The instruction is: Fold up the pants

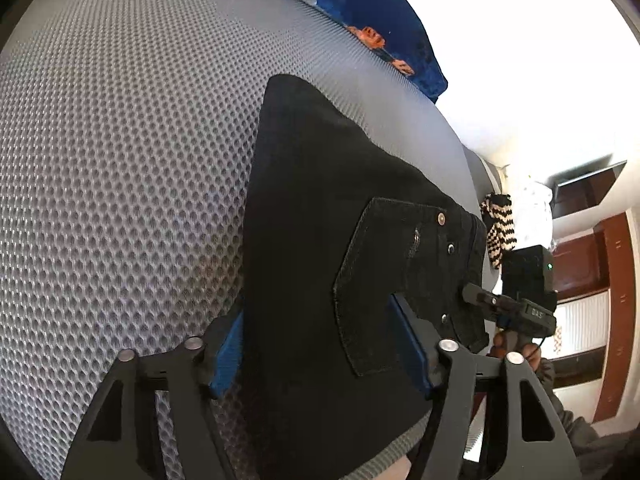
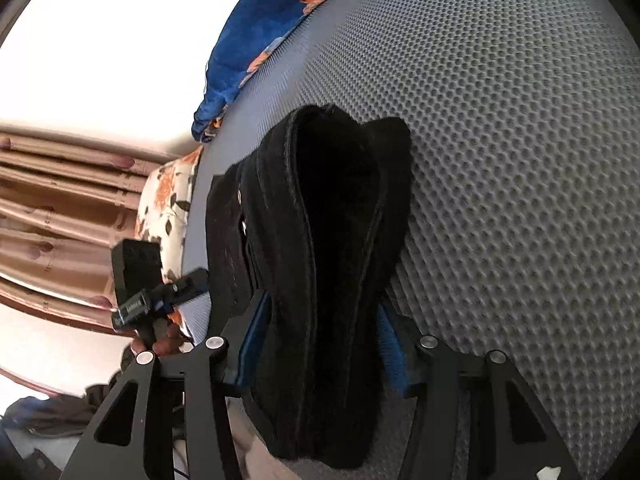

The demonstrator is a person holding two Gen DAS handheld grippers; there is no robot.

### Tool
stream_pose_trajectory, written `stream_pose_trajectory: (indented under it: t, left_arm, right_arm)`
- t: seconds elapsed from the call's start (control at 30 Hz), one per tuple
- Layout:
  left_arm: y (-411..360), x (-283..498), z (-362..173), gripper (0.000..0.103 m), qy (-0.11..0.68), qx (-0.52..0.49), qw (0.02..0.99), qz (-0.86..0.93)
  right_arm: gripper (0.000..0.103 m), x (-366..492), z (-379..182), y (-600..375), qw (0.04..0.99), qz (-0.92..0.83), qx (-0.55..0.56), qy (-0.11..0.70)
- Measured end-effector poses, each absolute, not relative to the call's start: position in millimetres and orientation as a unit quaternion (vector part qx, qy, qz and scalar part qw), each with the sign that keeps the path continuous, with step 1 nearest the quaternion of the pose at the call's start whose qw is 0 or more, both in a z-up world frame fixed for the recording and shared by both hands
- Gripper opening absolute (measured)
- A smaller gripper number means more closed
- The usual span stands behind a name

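Note:
The black pants (image 1: 320, 240) lie folded into a thick bundle on a grey mesh mat (image 1: 120, 180); a back pocket and rivets show near the waistband. My left gripper (image 1: 320, 332) straddles the bundle, its blue pads pressed on either side of the cloth. In the right wrist view the folded pants (image 2: 320, 260) show their stacked layers end-on, and my right gripper (image 2: 320, 340) is closed on them from both sides. Each gripper appears in the other's view: the right one (image 1: 520, 308) at the waistband edge, the left one (image 2: 160, 296) at the left.
A blue floral blanket (image 1: 360, 8) lies at the mat's far edge. A floral pillow (image 2: 168, 204) and brown curtains (image 2: 60, 200) are left of the mat. A striped cloth (image 1: 498, 228) and a wooden door (image 1: 600, 280) stand beyond the mat's right edge.

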State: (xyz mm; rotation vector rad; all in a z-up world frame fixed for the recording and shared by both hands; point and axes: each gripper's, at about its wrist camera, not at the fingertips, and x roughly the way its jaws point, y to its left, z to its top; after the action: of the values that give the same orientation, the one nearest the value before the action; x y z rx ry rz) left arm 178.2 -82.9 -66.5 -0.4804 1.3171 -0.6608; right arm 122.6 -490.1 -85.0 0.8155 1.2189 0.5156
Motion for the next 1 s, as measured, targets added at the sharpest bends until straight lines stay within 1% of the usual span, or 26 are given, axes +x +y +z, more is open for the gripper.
stream_pose_trajectory:
  t: [0.07, 0.1, 0.23, 0.33, 0.37, 0.57, 0.87, 0.93, 1.0]
  left_arm:
    - [-82, 175, -69, 0.054, 0.598, -0.201, 0.717, -0.297]
    - [-82, 175, -70, 0.053, 0.596, -0.199, 0.718, -0.300]
    - [-83, 174, -72, 0.053, 0.591, -0.203, 0.721, -0.298]
    - [-89, 170, -68, 0.054, 0.582, -0.183, 0.737, -0.292]
    - [-95, 169, -66, 0.056, 0.579, -0.173, 0.742, -0.290]
    - [-113, 165, -62, 0.056, 0.573, -0.132, 0.763, -0.269]
    - [-138, 165, -59, 0.049, 0.574, -0.087, 0.776, -0.246]
    - [-142, 163, -58, 0.045, 0.570, -0.078, 0.781, -0.245]
    - [-143, 162, -55, 0.039, 0.565, -0.067, 0.785, -0.246]
  right_arm:
    - [0.042, 124, -86, -489, 0.715, 0.233, 0.362, 0.551]
    - [0.040, 123, -87, -489, 0.715, 0.233, 0.359, 0.552]
    - [0.039, 124, -93, -492, 0.708, 0.236, 0.383, 0.545]
    - [0.039, 128, -89, -487, 0.717, 0.235, 0.373, 0.540]
    - [0.039, 130, -89, -487, 0.717, 0.234, 0.377, 0.537]
    - [0.039, 133, -89, -485, 0.720, 0.227, 0.383, 0.532]
    - [0.038, 136, -85, -476, 0.726, 0.194, 0.376, 0.542]
    - [0.036, 136, -80, -469, 0.737, 0.187, 0.357, 0.543]
    - [0.032, 137, -76, -465, 0.739, 0.178, 0.357, 0.543]
